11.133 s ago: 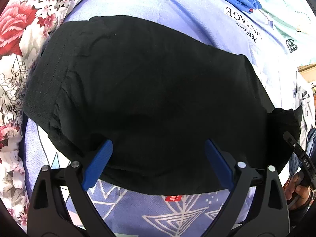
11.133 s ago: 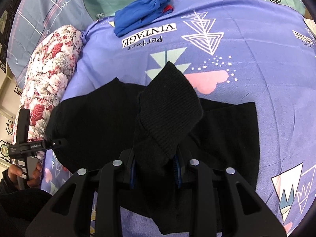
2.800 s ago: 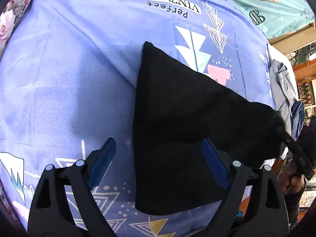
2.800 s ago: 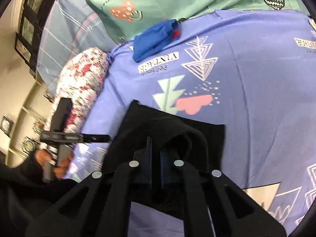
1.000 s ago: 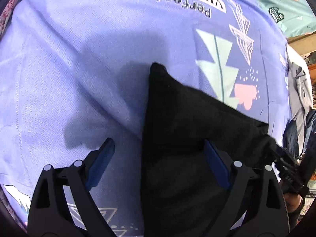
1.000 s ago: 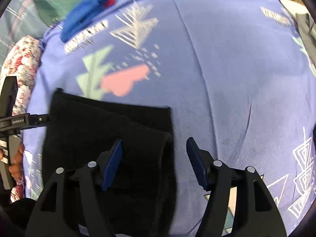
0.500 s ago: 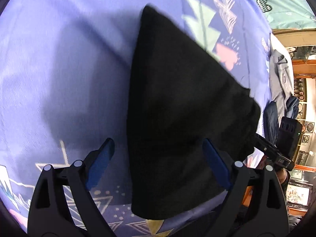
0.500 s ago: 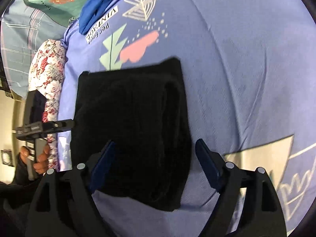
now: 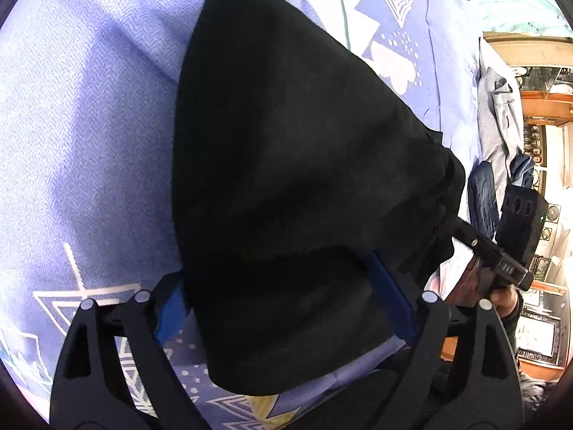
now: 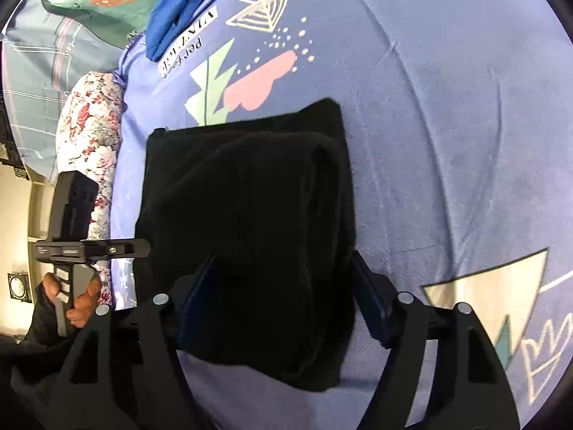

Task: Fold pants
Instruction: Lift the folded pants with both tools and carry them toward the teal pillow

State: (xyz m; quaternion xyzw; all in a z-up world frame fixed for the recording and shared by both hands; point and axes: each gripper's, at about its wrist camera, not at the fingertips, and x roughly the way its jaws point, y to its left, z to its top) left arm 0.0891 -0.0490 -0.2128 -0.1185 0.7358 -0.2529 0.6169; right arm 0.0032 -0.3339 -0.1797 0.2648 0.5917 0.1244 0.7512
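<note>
Claws first: left gripper (image 9: 283, 301) wide open, blue pads straddling near end of the folded black pants (image 9: 286, 179), fabric between them but not pinched. Right gripper (image 10: 283, 294) same, spread wide w/ the bundle's near edge lying between the pads, nothing held. Pants sit as a compact stack on the purple bedsheet (image 10: 447, 143), long axis running away from both claws, directly ahead. Both about equally near. Fold looks basically done, imo. Blue garment (image 10: 179, 10) far off near the pillows.

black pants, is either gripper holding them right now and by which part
Neither grips them. The left gripper and right gripper both stand open, each straddling a near edge of the folded black pants.
</note>
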